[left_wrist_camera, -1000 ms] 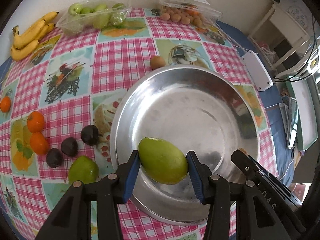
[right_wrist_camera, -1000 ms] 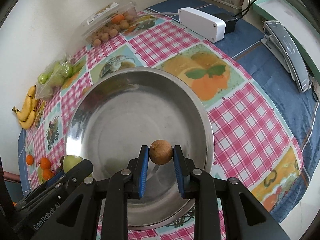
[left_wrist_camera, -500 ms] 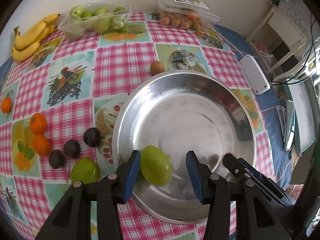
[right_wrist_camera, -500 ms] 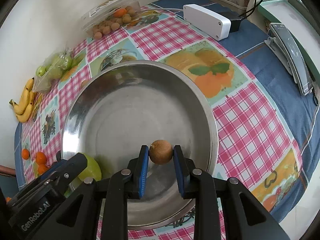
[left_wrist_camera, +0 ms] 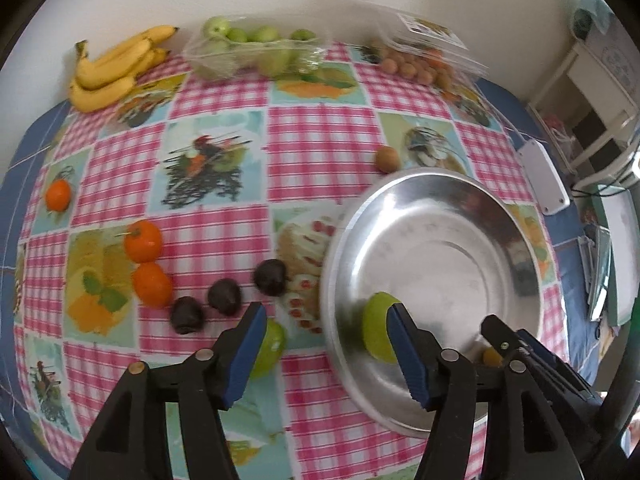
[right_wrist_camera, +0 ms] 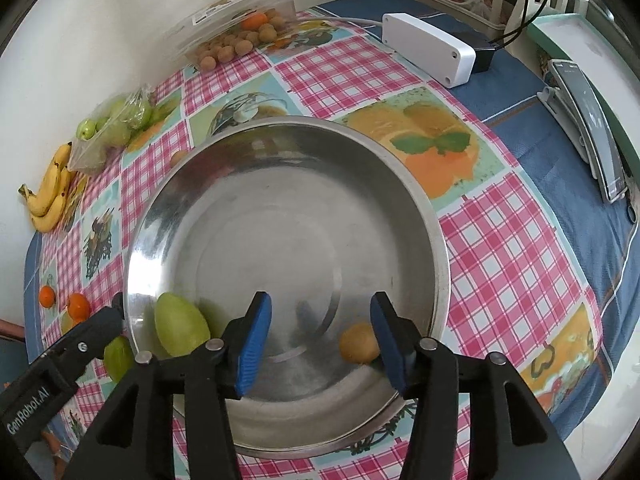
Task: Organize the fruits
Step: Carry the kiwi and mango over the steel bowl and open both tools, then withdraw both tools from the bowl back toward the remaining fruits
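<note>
Released green fruit (left_wrist_camera: 376, 330) half behind left claw (left_wrist_camera: 326, 350).

Bright, even daylight; the round polished steel bowl (right_wrist_camera: 438, 240) shows soft glare and dim reflections. Left wrist view smeared by motion blur, worst along that bowl's rim; right wrist view sharp. Strong fisheye bending, black corners beyond the bowl.

Both wrist views look steeply down from close above the table, sharing the wide shiny metal bowl (left_wrist_camera: 436, 216) (right_wrist_camera: 434, 216) and the checked fruit-print tablecloth (left_wrist_camera: 304, 148) (right_wrist_camera: 508, 252).
</note>
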A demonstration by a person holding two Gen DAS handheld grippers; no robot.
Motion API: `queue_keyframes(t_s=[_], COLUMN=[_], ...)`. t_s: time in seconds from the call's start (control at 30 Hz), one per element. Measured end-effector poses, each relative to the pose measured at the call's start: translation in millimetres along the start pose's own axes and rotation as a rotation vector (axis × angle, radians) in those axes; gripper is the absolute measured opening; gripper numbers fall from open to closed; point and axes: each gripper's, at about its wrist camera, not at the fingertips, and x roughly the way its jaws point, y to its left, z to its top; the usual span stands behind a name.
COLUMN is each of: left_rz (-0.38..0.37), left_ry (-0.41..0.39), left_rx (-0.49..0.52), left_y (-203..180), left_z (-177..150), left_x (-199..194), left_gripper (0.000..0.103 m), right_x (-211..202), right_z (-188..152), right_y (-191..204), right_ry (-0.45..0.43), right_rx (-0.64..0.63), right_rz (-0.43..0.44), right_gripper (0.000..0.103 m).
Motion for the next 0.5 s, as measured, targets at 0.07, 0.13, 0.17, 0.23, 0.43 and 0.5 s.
queue_keyframes(t_s=[0.07, 0.13, 0.17, 0.23, 0.43, 0.5], left_rz=[0.005, 0.009, 0.011, 0.019, 0.05, 0.056], left_ry=[-0.001, 0.0, 0.0, 0.001, -0.006, -0.005], left_rx=[-0.011, -0.024, -0.029, -0.039, -0.068, -0.078], left_y=[6.3, 13.6, 16.5, 23.1, 40.4, 45.7], left_z=[-0.7, -2.0, -2.5, -4.2, -8.0, -9.4], left_x=[-0.5, -0.7, -0.4, 0.1, 0.7, 2.6], left_gripper=[0.066, 0.066, 0.066, 0.066, 0.077, 0.08], right_x=[0.2, 0.0, 0.2, 0.2, -2.9, -4.0], right_z=[-0.3, -0.1, 0.0, -1.3, -0.5, -0.2], right_y=[0.9, 1.6, 2.3, 2.8, 5.4, 7.6], right_ry=[0.001, 0.002, 0.003, 0.005, -0.003, -0.009], right_rx=[-0.005, -0.011, -0.014, -0.019, -0.041, -0.054], right_rz=[-0.002, -0.004, -0.005, -0.006, -0.002, -0.002], right_gripper=[0.056, 0.057, 0.057, 0.057, 0.071, 0.075])
